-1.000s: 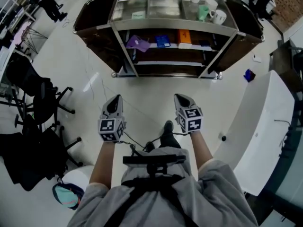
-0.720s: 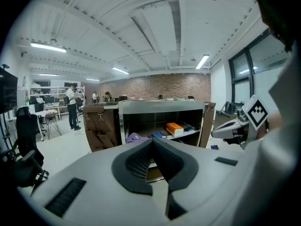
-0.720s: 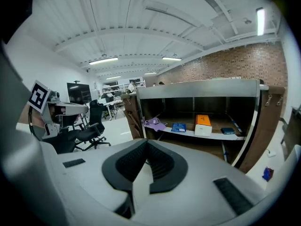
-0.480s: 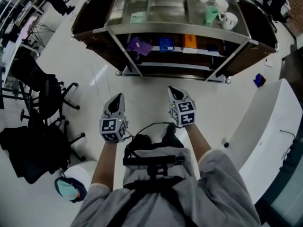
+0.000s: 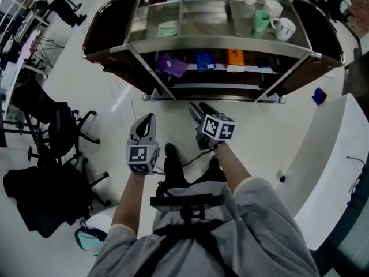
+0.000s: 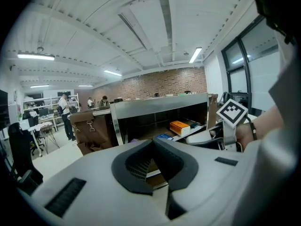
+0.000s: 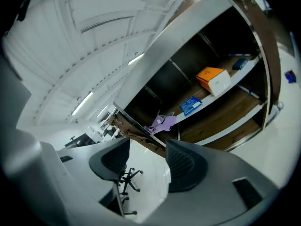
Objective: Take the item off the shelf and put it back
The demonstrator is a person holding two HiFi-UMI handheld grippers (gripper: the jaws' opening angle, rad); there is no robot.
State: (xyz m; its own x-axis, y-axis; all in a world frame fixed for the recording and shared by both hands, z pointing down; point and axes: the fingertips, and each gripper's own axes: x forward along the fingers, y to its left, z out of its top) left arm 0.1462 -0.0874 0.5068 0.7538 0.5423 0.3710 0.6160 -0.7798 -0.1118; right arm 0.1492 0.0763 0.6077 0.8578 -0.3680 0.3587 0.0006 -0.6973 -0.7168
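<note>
orange box (image 5: pixel 234 56) sits on the middle board of the shelf (image 5: pixel 219 39); left gripper (image 5: pixel 148 119) pressed together, right gripper (image 5: pixel 196 108) just opening, both empty, seemingly short of it: either before taking or after returning.

Both arms are out in front. The left gripper (image 5: pixel 150 118) points forward, marker cube (image 5: pixel 142 156) face-up, with its jaws pressed together and nothing between them. The right gripper (image 5: pixel 194 106) sits further ahead than the left and angles inward across the body; its cube (image 5: pixel 218 127) is tilted and the whole tool is canted to one side. Its jaws have just been opening — the pads (image 7: pixel 186 166) stand apart with a clear gap, empty. The right forearm (image 5: pixel 229 167) reaches out more than the left forearm (image 5: pixel 130 198).
</note>
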